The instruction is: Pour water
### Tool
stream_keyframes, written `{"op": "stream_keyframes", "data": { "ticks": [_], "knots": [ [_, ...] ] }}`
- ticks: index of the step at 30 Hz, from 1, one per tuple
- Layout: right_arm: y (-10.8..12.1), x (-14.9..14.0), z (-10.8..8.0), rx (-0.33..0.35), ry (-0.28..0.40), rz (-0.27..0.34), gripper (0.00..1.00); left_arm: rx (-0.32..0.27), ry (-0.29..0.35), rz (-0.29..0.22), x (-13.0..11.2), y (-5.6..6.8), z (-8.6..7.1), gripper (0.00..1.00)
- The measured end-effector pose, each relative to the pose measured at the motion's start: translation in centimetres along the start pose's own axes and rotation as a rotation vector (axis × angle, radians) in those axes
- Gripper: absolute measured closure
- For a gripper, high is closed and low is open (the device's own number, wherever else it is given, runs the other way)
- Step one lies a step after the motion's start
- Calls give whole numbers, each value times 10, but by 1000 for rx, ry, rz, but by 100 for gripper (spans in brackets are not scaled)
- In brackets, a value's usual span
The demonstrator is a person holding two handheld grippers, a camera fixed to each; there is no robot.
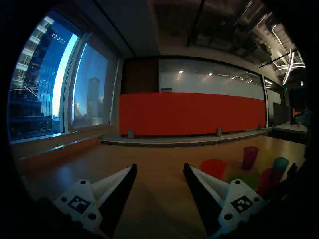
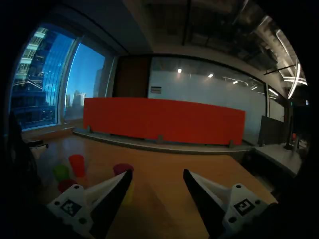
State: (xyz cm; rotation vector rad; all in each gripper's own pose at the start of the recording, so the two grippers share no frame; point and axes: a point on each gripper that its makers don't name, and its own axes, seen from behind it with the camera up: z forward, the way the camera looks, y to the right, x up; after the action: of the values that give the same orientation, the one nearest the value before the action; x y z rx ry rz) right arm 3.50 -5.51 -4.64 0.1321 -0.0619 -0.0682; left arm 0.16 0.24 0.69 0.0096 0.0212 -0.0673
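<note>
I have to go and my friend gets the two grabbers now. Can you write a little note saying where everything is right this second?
Left gripper: open, holding nothing, above the wooden table.
Right gripper: open, holding nothing, above the same table.
Things: the coloured cups stand upright in a group on the table, ahead and to the right in the left gripper view, ahead and to the left in the right gripper view. Among them are an orange cup, a maroon cup and a teal cup.
Done: nothing grasped yet. I cannot tell which cup holds water.
Left: find the full cup, grasp it, pour into another.
</note>
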Motion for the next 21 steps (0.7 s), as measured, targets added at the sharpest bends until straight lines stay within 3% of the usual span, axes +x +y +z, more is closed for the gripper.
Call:
{"op": "stream_keyframes", "data": {
  "ticks": [12,21],
  "knots": [
    [20,0,-6,-19,47,-24,1,0,0,0,0,0,0,14],
    [32,-11,4,-39,79,-2,1,0,0,1,0,0,0,14]
  ]
}}
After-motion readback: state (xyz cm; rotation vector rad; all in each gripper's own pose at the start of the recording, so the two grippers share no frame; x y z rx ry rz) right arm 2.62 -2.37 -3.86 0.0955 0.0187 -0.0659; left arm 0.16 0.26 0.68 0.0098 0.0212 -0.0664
